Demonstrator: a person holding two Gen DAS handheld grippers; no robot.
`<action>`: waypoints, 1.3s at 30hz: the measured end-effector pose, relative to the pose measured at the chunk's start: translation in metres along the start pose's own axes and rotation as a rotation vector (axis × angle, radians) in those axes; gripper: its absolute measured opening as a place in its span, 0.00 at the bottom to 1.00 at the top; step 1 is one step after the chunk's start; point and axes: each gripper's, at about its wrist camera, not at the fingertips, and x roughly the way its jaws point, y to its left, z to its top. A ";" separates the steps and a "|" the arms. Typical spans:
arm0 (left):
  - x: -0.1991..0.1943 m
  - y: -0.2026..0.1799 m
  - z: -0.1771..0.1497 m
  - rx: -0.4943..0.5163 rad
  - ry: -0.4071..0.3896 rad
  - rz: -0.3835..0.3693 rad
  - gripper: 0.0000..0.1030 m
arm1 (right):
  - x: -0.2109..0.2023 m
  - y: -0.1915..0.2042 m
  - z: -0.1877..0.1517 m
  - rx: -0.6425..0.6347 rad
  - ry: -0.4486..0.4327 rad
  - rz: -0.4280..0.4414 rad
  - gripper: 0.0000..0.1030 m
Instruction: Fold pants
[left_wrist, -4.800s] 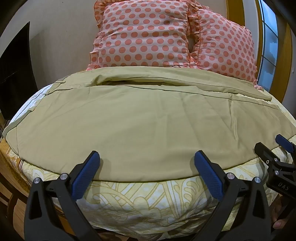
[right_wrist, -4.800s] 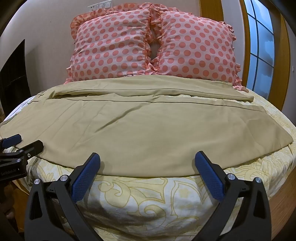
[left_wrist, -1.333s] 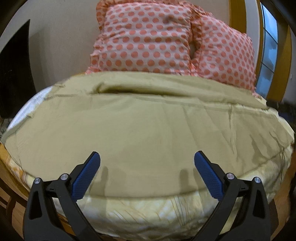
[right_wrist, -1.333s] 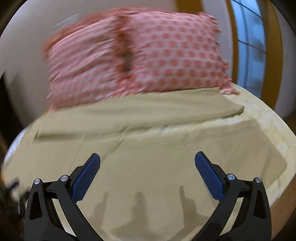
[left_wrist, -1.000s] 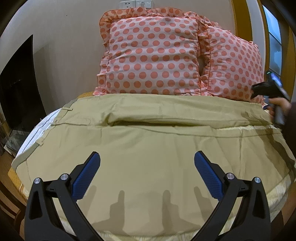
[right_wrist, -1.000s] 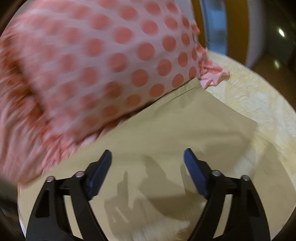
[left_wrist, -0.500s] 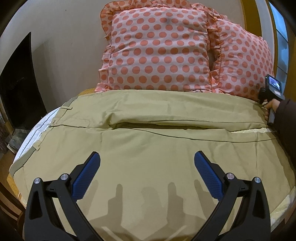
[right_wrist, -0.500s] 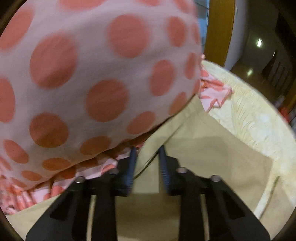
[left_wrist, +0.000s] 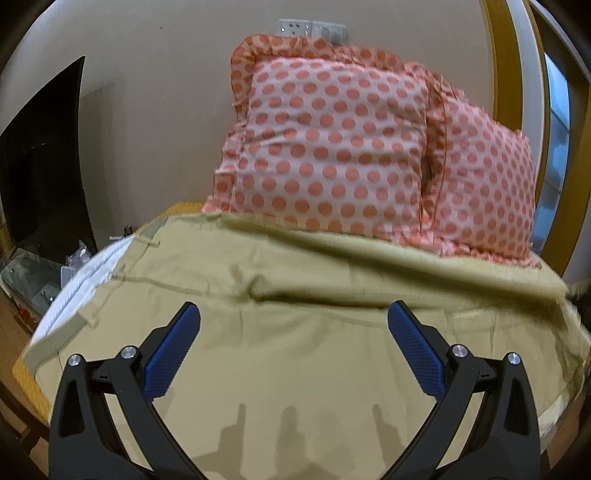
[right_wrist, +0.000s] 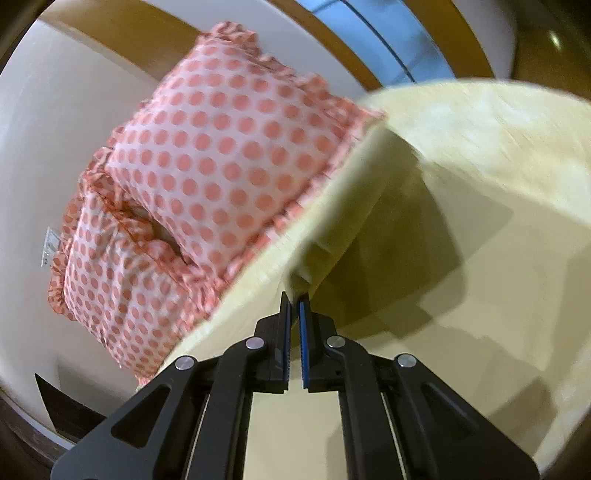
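Khaki pants (left_wrist: 295, 332) spread flat across the bed (right_wrist: 480, 122), waistband at the left edge, far long edge against two pink polka-dot pillows (left_wrist: 332, 147) at the head. Left gripper (left_wrist: 293, 343) hovering over the near middle of the cloth, blue pads (left_wrist: 171, 354) spread wide, nothing between them. Right gripper (right_wrist: 294, 306) at the far right corner of the pants (right_wrist: 332, 258), beside the pillows (right_wrist: 221, 166), tilted steeply, jaws nearly closed, pinching a fold of khaki hem and lifting it clear of the yellow bedspread. Raised flap casting a shadow on the cloth beneath.
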 end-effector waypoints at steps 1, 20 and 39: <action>0.003 0.005 0.006 -0.013 -0.001 -0.018 0.98 | -0.003 0.003 0.007 0.023 0.018 -0.002 0.07; 0.166 0.066 0.077 -0.334 0.261 -0.140 0.89 | -0.034 -0.028 0.001 0.095 -0.061 0.203 0.02; -0.008 0.082 0.004 -0.338 0.142 -0.156 0.07 | -0.109 -0.035 -0.001 -0.026 -0.183 0.084 0.02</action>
